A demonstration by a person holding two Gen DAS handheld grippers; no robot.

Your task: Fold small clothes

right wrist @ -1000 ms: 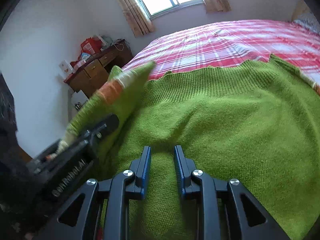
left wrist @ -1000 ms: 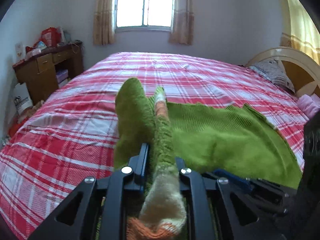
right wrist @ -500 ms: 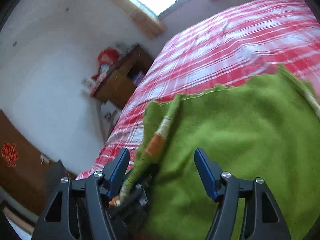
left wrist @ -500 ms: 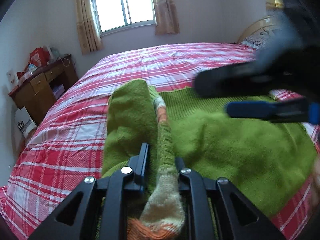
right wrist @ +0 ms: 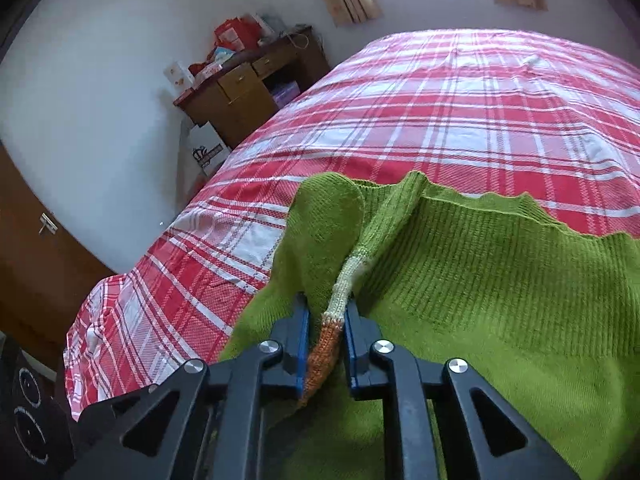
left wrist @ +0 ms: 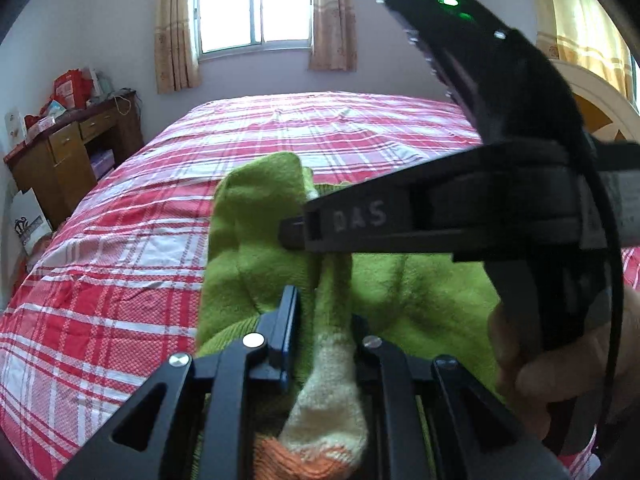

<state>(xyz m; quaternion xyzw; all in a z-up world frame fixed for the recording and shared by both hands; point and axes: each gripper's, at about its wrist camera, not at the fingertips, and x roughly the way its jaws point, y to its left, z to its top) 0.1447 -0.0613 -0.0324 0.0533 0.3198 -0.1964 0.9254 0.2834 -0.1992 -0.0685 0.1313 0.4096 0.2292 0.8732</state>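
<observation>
A green knitted sweater (right wrist: 500, 300) lies on the red plaid bed (right wrist: 440, 120). Its sleeve (right wrist: 348, 272) ends in a cream and orange cuff and is lifted off the body. My left gripper (left wrist: 324, 312) is shut on the cuff end of the sleeve (left wrist: 332, 352). My right gripper (right wrist: 327, 312) has its jaws closing on the same sleeve, with the blue pads pressed against the orange and cream bands. In the left wrist view the right gripper (left wrist: 294, 236) reaches across from the right, pinching the sleeve just ahead of my left fingers. The sweater body (left wrist: 420, 292) spreads out to the right.
A wooden desk (right wrist: 248, 92) with clutter stands by the wall left of the bed, a white paper bag (right wrist: 208, 152) beside it. A headboard (left wrist: 596, 108) rises at the right. A person's hand (left wrist: 560, 364) holds the right gripper. A black object (right wrist: 28, 412) sits low left.
The right gripper opened wide, swung left from the sweater body to the raised sleeve and closed on it. The left gripper kept its hold on the cuff and barely moved.
</observation>
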